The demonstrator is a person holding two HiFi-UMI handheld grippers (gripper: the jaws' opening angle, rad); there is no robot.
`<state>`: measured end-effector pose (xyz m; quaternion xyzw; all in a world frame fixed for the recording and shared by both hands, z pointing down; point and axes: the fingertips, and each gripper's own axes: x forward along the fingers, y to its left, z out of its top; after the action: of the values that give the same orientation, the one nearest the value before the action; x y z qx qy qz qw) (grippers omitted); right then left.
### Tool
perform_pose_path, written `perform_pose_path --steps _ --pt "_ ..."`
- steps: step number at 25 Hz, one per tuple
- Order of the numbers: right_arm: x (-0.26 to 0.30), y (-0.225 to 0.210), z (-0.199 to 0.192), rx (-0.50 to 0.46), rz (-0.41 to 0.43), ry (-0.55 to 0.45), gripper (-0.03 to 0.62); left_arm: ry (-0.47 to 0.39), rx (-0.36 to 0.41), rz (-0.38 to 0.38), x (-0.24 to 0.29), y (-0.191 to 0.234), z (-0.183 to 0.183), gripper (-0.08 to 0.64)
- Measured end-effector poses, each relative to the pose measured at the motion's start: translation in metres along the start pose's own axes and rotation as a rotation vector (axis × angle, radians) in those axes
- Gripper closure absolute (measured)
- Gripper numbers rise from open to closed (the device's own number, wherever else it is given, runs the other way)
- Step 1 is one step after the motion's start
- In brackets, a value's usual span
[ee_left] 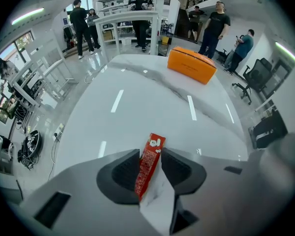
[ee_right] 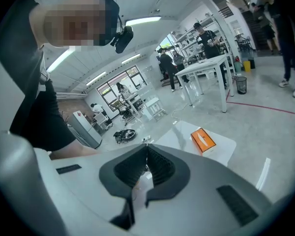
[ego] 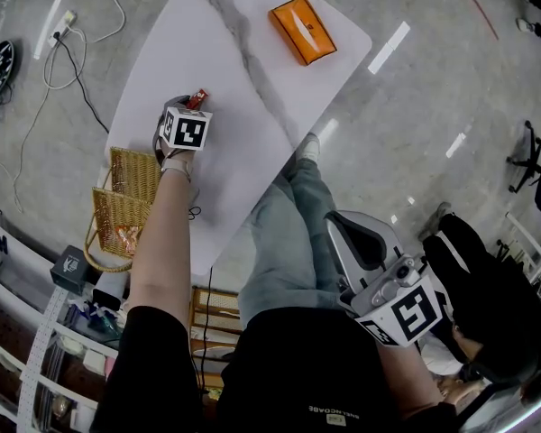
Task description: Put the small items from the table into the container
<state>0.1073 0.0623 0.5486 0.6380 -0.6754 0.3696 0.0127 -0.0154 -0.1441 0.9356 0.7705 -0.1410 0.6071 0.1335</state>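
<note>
A slim red snack packet [ee_left: 154, 146] stands upright between the pads of my left gripper [ee_left: 151, 156], which press on both its sides. In the head view the left gripper [ego: 191, 106] points steeply down over the left part of the white marble table [ego: 252, 79], and the packet's red tip [ego: 197, 98] shows beyond the marker cube. The wicker basket [ego: 117, 210] sits off the table's near left edge with an orange wrapper inside. My right gripper [ego: 343, 228] is held back near the person's lap, its pads [ee_right: 160, 163] closed together with nothing between them.
An orange box [ego: 302, 30] lies at the table's far end, also visible as the orange box [ee_left: 191, 65] and the orange box [ee_right: 202, 140]. Shelving [ego: 36, 350] crowds the near left. Cables [ego: 68, 52] trail on the floor. Several people [ee_left: 211, 31] stand beyond the table.
</note>
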Motion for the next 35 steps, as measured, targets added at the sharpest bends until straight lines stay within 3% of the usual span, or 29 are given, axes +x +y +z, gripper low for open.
perform_pose_path --steps 8,22,28,35 --pt "0.000 -0.006 -0.004 0.014 -0.002 0.004 0.581 -0.028 -0.034 -0.039 0.006 -0.001 0.001 0.416" --pt "-0.002 -0.011 -0.001 0.020 -0.002 -0.002 0.581 -0.030 -0.068 -0.023 0.004 -0.004 0.001 0.440" --pt "-0.009 -0.011 0.009 0.012 0.002 -0.013 0.581 -0.053 -0.045 -0.021 -0.011 -0.014 0.016 0.446" --pt "-0.019 0.001 0.032 -0.022 0.033 -0.034 0.581 -0.093 -0.088 0.002 -0.056 -0.013 0.030 0.446"
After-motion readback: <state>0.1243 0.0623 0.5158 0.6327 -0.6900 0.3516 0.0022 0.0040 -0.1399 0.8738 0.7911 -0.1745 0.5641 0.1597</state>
